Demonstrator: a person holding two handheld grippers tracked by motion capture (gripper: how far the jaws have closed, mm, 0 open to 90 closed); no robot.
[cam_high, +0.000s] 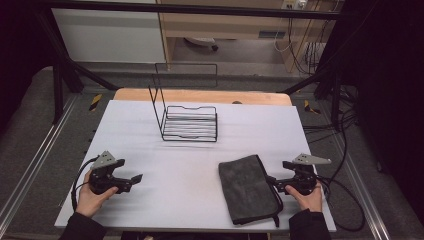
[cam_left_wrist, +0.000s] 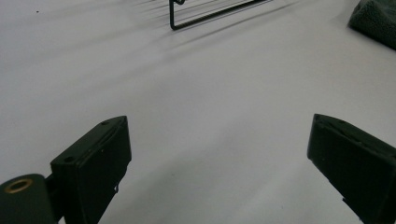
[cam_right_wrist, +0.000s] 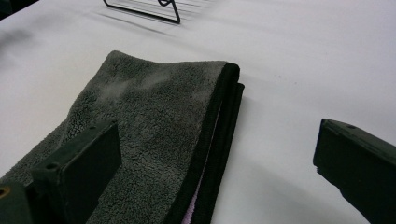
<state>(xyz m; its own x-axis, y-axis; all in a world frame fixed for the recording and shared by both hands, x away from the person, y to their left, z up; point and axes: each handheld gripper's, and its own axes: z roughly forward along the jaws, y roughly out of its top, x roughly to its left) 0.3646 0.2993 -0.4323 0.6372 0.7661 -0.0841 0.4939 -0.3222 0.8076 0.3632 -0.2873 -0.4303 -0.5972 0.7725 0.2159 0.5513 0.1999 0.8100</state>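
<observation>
White sheeting covers the table, with a strip of bare wood left showing along the far edge. Dark floor, metal rails and black frame posts are seen around it, and cables are trailed past the right edge.

A black wire rack is set near the far edge, a little left of centre, with its tall side upright at the left. It is also seen at the top of the left gripper view and of the right gripper view.

A folded grey towel is laid near the front right corner, its long side running from the front edge towards the middle. In the right gripper view its folded edge is seen between the jaws, with a pale lining showing in the fold.

The left gripper is held near the front left corner, jaws pointed right and spread wide, with nothing between them. The right gripper is held at the towel's right edge, jaws wide apart; whether the near jaw touches the cloth cannot be told, and nothing is gripped.

Open sheeting is left between the left gripper and the towel, and between the towel and the rack. Little room is left between the towel and the front edge.
</observation>
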